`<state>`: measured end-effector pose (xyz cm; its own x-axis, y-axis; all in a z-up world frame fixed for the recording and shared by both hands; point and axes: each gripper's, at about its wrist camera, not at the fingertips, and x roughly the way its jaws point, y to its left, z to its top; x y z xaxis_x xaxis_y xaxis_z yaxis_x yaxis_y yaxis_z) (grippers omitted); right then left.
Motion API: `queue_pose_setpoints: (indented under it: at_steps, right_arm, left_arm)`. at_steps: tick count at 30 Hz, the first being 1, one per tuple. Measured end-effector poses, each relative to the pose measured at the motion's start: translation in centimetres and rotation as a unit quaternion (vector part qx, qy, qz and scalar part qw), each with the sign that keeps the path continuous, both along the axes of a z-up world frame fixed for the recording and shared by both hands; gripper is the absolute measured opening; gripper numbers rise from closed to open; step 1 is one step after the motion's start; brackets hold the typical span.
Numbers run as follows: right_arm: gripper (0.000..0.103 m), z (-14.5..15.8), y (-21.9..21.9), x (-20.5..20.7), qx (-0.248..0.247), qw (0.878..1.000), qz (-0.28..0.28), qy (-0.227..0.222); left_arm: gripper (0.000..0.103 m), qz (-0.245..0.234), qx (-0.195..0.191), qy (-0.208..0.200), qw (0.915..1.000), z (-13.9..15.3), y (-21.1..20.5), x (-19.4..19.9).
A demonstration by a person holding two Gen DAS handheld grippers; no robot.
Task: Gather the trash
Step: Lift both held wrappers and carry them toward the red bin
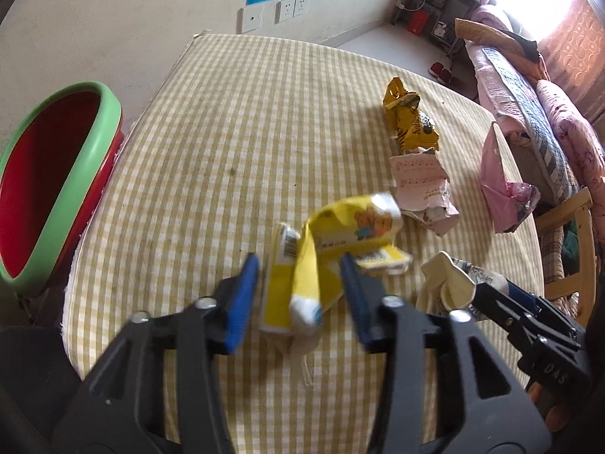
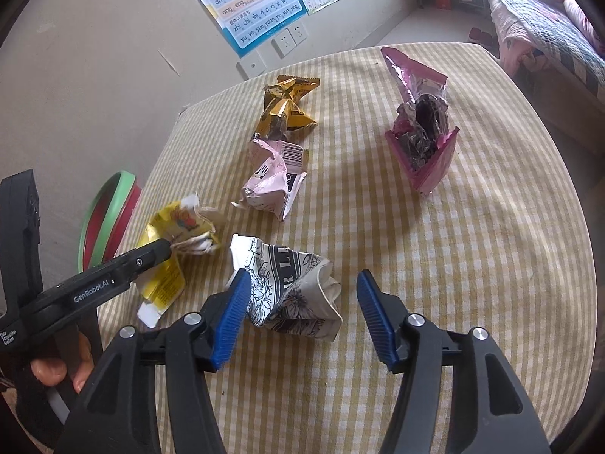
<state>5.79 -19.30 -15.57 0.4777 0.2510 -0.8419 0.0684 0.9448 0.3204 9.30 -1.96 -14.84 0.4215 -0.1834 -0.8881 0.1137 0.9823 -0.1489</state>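
A crumpled yellow wrapper (image 1: pixel 355 223) lies on the checked tablecloth (image 1: pixel 234 132) between the blue pads of my left gripper (image 1: pixel 300 295). The jaws stand apart, with a gap showing at the left pad. In the right wrist view, that gripper's finger (image 2: pixel 151 257) reaches the same yellow wrapper (image 2: pixel 177 227). My right gripper (image 2: pixel 302 314) is open around a crumpled black-and-white paper (image 2: pixel 291 295): the left pad touches it, the right pad stands clear. A golden wrapper (image 2: pixel 287 109), a pale pink wrapper (image 2: pixel 272 181) and a magenta bag (image 2: pixel 423 128) lie farther back.
A red bin with a green rim (image 1: pixel 64 189) stands beside the table's left edge, below the tabletop. A wall with posters and sockets (image 1: pixel 291 9) runs behind the table. A bed with pink bedding (image 1: pixel 529 87) and a wooden chair (image 1: pixel 578 265) are to the right.
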Motion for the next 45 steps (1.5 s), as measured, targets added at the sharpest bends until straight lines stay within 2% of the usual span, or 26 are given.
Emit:
queue_pose_setpoints:
  at_steps: [6,11,17,21,23,26,27,32,37,45]
  right_arm:
    - [0.058,-0.2,-0.4,0.2,0.002,1.000,-0.008,0.004]
    - [0.058,-0.6,-0.5,0.2,0.012,1.000,-0.010,0.012]
    - [0.057,-0.8,-0.6,0.2,0.017,1.000,-0.008,0.016]
    - [0.048,-0.7,-0.2,0.0,0.014,1.000,-0.002,0.014]
    - [0.038,-0.8,-0.1,0.0,0.014,1.000,-0.001,0.015]
    - [0.035,-0.8,-0.1,-0.1,0.015,1.000,-0.002,0.016]
    - [0.034,-0.8,-0.1,-0.1,0.014,1.000,-0.002,0.015]
    - [0.026,0.2,0.5,-0.6,0.003,1.000,0.002,-0.001]
    - [0.026,1.6,1.9,-1.1,-0.016,0.999,0.018,-0.021]
    - [0.026,2.4,2.8,-1.7,-0.020,0.999,0.021,-0.022]
  left_arm:
    - [0.059,-0.008,0.015,-0.010,0.9998,-0.5,-0.6,0.4]
    - [0.060,-0.010,0.007,0.002,0.9999,-0.7,-0.5,0.5]
    - [0.060,-0.040,-0.002,0.014,0.9991,-0.9,-1.8,-0.5]
    - [0.060,-0.063,-0.008,0.028,0.9976,-1.3,-2.8,-1.2]
    - [0.060,-0.070,0.000,0.037,0.9969,-1.8,-3.1,-1.6]
    - [0.045,-0.067,0.011,0.040,0.9969,-2.4,-3.1,-2.0]
    - [0.034,-0.067,0.007,0.043,0.9968,-2.4,-3.0,-2.0]
    - [0.029,-0.050,-0.006,0.021,0.9985,-1.1,-2.2,-2.4]
    - [0.026,-0.030,-0.011,-0.012,0.9994,0.9,-0.8,-2.8]
    - [0.024,0.011,-0.009,-0.041,0.9990,3.0,2.4,-3.4]
